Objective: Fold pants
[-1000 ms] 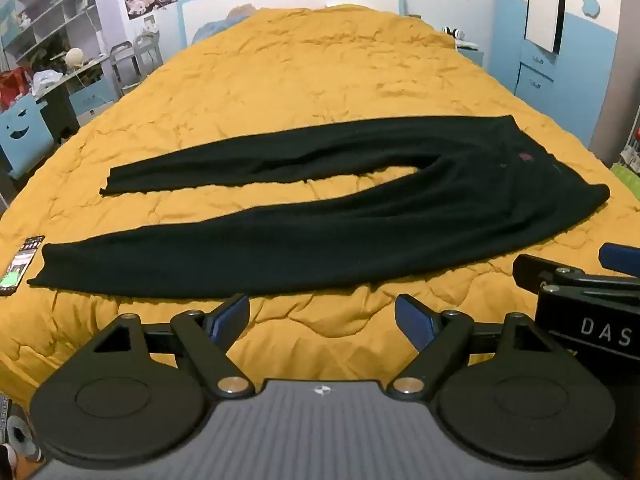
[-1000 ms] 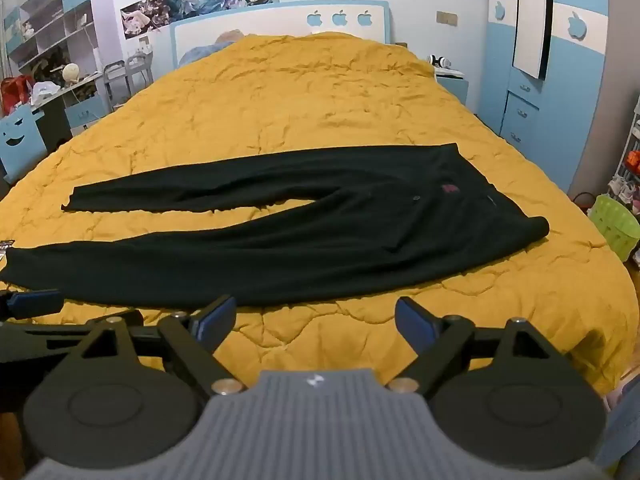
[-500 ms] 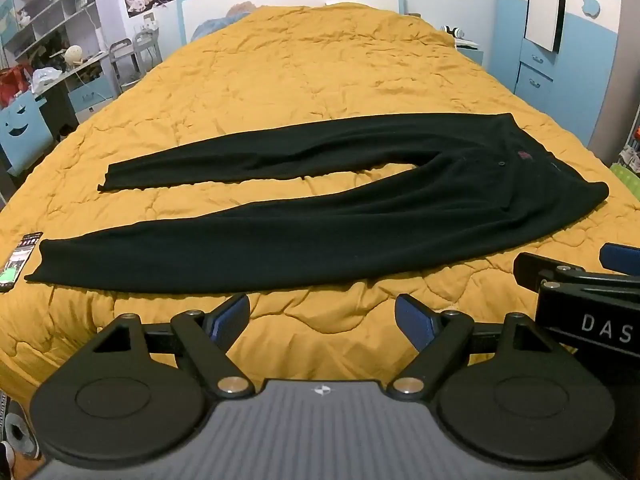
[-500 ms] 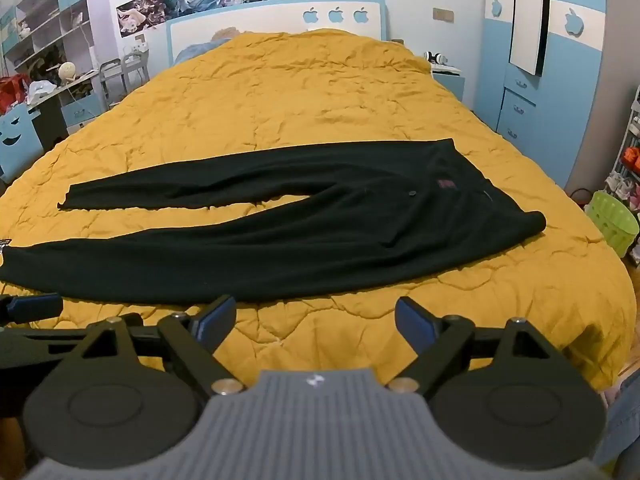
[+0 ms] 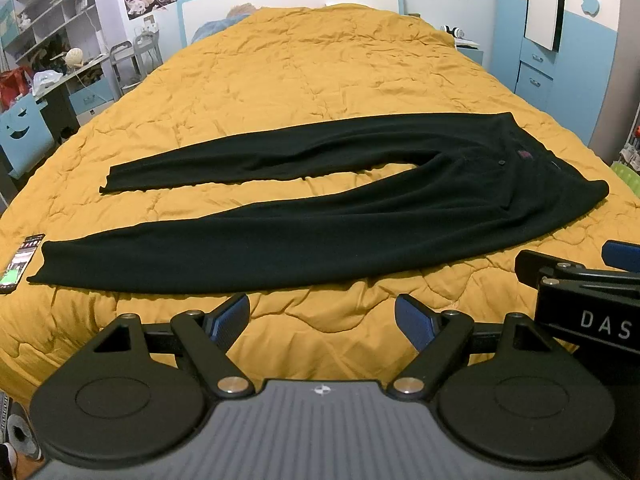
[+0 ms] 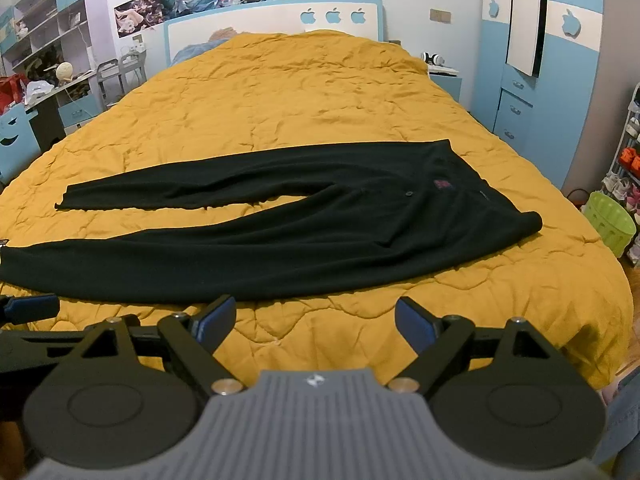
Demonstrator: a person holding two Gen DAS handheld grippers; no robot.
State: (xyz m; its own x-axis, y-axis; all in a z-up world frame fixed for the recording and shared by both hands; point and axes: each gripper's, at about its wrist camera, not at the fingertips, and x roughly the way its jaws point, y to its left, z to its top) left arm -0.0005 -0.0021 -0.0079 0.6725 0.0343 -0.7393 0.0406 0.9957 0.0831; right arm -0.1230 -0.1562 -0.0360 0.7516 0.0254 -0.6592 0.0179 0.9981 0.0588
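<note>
Barely anything moved; both my grippers, left (image 5: pixel 322 314) & right (image 6: pixel 316 316), still hover w/ fingers apart, short of the flat black pants (image 5: pixel 320 216) on the yellow bed (image 5: pixel 304 80).

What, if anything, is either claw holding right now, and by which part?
Nothing is held. The left claw and right claw are both open above the bedspread, short of the black pants.

You have one pair of black pants (image 5: pixel 320 236) with two legs, one phone (image 5: pixel 20 262), one yellow bed (image 5: pixel 312 80), and two claws: left claw (image 5: pixel 322 316) and right claw (image 6: pixel 316 318).
</note>
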